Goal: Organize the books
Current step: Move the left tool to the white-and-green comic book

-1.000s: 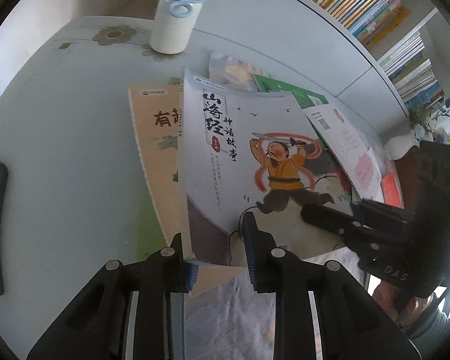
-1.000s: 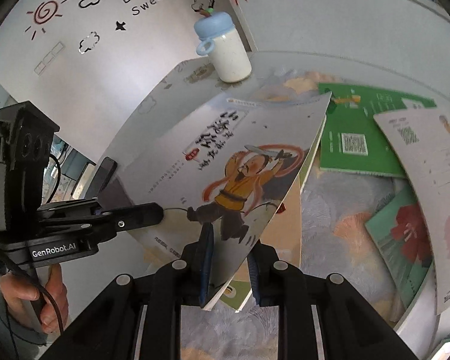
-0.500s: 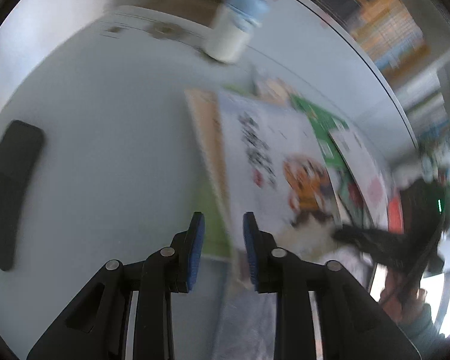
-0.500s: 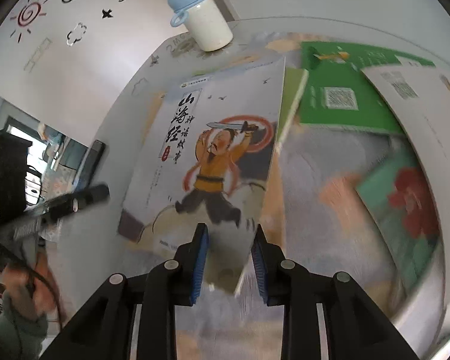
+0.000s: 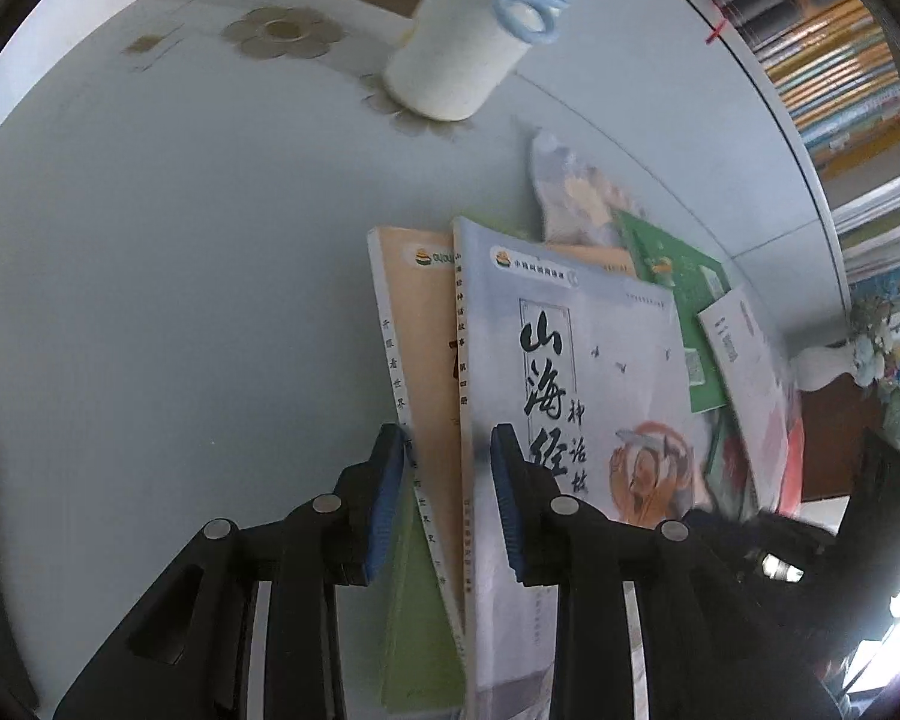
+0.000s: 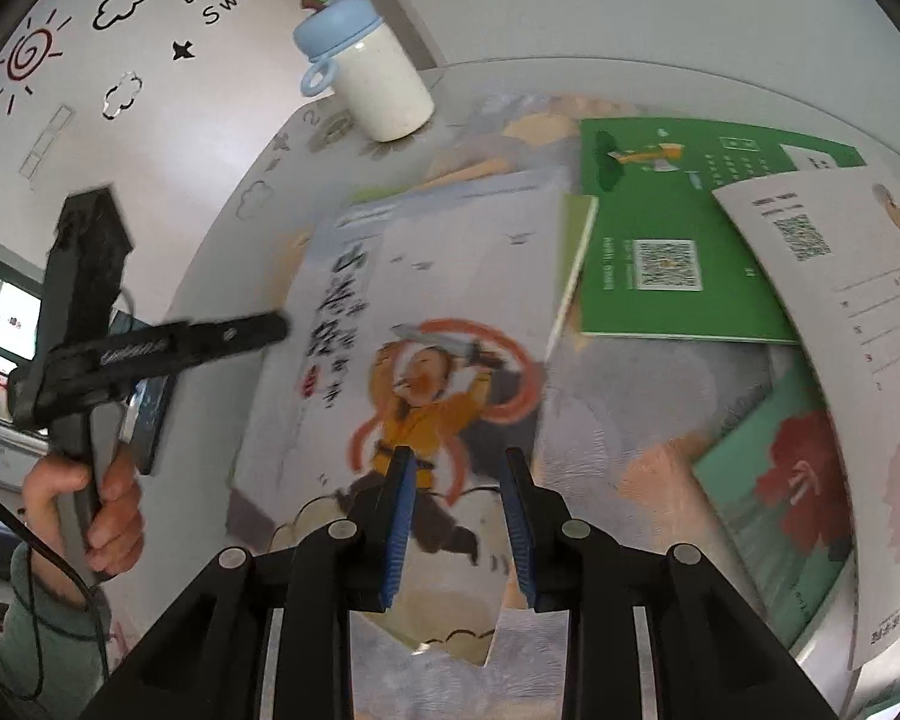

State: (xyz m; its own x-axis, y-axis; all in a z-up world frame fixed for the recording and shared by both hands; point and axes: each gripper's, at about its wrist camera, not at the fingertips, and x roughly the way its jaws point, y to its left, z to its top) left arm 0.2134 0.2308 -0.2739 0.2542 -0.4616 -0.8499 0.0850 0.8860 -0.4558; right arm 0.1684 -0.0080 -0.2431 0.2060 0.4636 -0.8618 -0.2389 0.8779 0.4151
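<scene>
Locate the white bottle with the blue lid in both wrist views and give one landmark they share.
Left wrist: the white bottle stands top centre on the table, beyond the books.
Right wrist: the white bottle stands upper left of centre, by the wall corner.
Shared landmark: the pale blue book with the orange-clad figure.

A pale grey-white tabletop (image 5: 168, 276) with faint printed beige flower motifs fills most of the view. Behind it stands a white wall (image 6: 168, 138) carrying black cloud outline stickers, a red spiral sun sticker (image 6: 30, 57) and the words "Life is Sweet". A bookshelf of colourful upright spines (image 5: 834, 72) lines the far right. Daylight enters through a dark-framed window (image 6: 6, 324) at the left.
</scene>
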